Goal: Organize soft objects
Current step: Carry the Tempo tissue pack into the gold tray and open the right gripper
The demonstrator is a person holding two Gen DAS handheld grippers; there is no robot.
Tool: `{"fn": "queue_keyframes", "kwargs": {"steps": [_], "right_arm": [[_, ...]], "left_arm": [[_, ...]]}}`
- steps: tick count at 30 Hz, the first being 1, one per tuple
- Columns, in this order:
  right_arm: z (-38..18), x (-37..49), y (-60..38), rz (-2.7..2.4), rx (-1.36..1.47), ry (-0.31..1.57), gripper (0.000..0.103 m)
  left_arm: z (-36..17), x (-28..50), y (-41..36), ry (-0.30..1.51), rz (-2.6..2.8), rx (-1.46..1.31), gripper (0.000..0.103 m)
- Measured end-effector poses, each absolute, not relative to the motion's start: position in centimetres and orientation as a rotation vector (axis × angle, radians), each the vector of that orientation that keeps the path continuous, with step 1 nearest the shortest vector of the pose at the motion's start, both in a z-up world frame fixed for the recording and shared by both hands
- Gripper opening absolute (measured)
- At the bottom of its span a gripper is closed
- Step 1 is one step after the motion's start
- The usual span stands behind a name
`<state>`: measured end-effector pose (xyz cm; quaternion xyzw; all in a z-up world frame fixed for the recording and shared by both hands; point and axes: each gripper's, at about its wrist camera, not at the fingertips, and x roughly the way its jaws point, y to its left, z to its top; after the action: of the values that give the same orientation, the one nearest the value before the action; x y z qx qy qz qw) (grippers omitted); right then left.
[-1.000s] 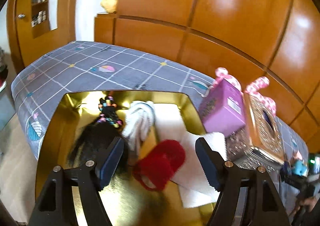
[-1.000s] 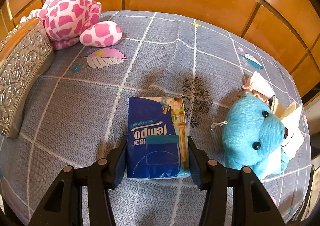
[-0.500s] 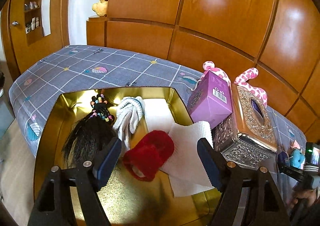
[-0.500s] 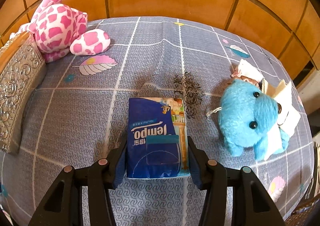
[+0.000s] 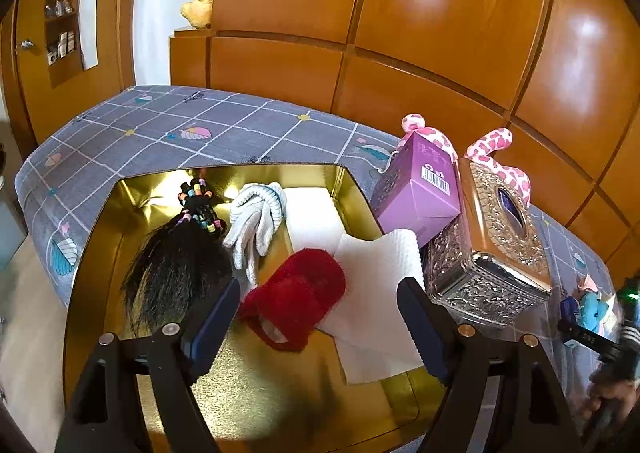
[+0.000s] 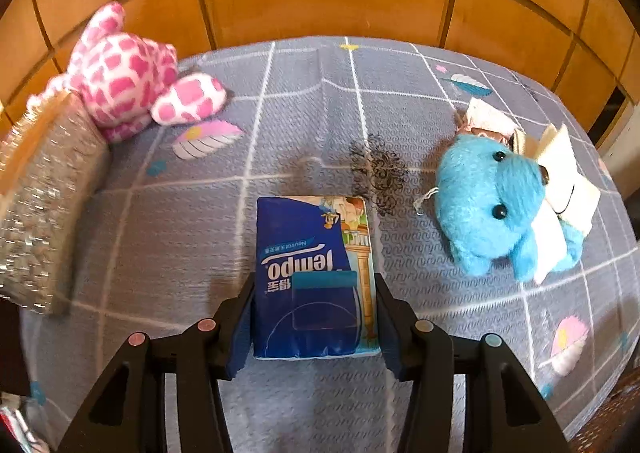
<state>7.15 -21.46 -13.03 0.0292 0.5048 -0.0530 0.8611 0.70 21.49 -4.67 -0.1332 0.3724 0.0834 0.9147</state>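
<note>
Blue tissue pack (image 6: 316, 277) clamped in downward-tilted right gripper (image 6: 314, 327) jaws

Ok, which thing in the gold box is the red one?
Find the gold tray on the grey bedspread. Near its middle, partly on the white paper towel, lies the red fuzzy slipper. It is the only red, furry thing there.

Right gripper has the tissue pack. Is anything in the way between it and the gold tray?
Probably yes. The right gripper is shut on the tissue pack. Left wrist view: the ornate metal tissue box and purple box stand beside the gold tray's near side, so the pack must clear them.
</note>
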Motion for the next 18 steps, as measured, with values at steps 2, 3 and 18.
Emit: {"fn": "queue_keyframes", "kwargs": {"steps": [2,3,18], "right_arm": [[-12.5,6.8,-20.8,-0.074,0.066,1.051,0.052],[-12.2,6.5,-20.2,-0.046,0.067,1.048,0.052],[-2.4,1.6,-7.8,0.419,-0.013,0.817,0.052]], "left_arm": [[-4.8,0.7,21.6,0.769,0.174,-0.276,0.081],[-4.9,0.7,21.6,0.771,0.174,-0.277,0.081],[-3.8,-0.6,27.9,0.701,0.331,-0.37,0.081]]}}
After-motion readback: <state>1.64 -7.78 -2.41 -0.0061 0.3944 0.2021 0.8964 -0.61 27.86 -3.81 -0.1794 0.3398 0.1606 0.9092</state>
